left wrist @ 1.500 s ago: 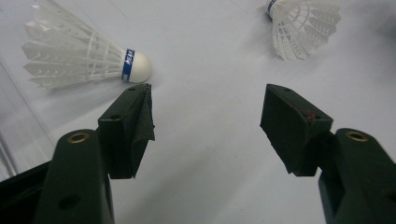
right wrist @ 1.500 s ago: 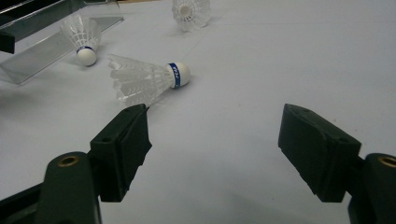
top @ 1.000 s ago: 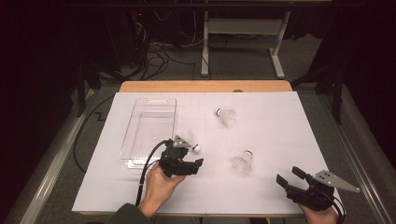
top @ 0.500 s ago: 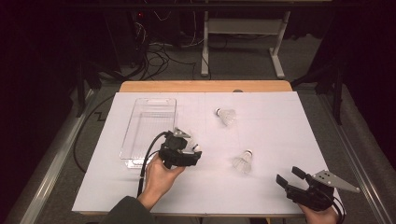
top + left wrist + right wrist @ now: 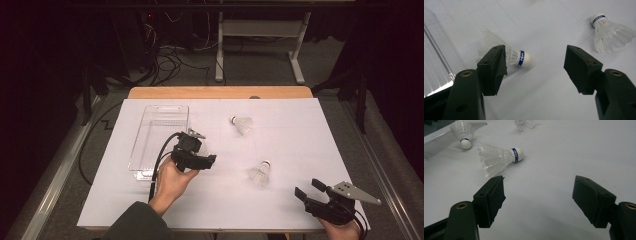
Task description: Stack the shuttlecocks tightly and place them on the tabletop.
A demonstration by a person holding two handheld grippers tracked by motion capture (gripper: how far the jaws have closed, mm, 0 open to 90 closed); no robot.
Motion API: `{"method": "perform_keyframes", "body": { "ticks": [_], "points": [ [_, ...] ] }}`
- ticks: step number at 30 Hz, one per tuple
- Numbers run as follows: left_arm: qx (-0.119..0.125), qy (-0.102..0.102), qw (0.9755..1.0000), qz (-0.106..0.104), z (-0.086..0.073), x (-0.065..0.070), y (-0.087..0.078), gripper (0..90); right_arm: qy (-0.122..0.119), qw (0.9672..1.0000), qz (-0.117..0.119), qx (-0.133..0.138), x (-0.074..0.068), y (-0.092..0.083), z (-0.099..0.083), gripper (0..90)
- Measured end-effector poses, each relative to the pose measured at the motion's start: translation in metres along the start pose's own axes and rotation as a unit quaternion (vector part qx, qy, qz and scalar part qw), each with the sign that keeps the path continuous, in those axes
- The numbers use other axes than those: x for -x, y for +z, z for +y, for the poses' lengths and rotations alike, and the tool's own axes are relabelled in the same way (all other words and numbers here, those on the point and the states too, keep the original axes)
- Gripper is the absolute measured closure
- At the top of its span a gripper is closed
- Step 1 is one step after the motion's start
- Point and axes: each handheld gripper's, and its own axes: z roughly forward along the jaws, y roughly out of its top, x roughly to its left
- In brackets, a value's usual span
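Three white shuttlecocks lie on the white-covered counter [image 5: 300, 130], each with a blue band whose lettering is too small to read. The left gripper [image 5: 535, 66], jaws wide apart, hovers over the nearest shuttlecock [image 5: 510, 56], beside a clear plastic tray [image 5: 150, 137]. The right gripper [image 5: 539, 195], jaws apart, holds nothing; another shuttlecock [image 5: 499, 157] lies ahead.

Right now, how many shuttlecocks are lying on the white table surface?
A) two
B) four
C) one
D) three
D: the right gripper view shows three apart from each other, one beside the clear tray at, the nearest shuttlecock, and the far shuttlecock behind it.
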Motion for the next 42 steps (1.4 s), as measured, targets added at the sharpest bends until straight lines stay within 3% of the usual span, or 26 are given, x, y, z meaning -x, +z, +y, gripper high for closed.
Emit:
{"method": "perform_keyframes", "body": {
  "ticks": [26, 28, 32, 42],
  "points": [
    [-0.024, -0.018, 0.9994, 0.018, 0.013, -0.018, 0.013, 34.9, -0.002, 1.0, 0.004, -0.006, 0.0, 0.003, 0.0, 26.2],
    [-0.028, -0.014, 0.9992, 0.024, 0.016, -0.018, 0.013, 34.7, -0.002, 1.0, 0.004, -0.007, 0.0, 0.003, 0.0, 26.2],
    [-0.026, -0.014, 0.9994, 0.017, 0.022, -0.017, 0.011, 34.8, -0.002, 1.0, 0.004, -0.005, -0.001, 0.003, 0.0, 26.2],
    [-0.044, -0.011, 0.9985, 0.032, 0.039, -0.021, 0.015, 34.8, -0.002, 1.0, 0.006, -0.005, -0.001, 0.003, 0.0, 26.3]
  ]
}}
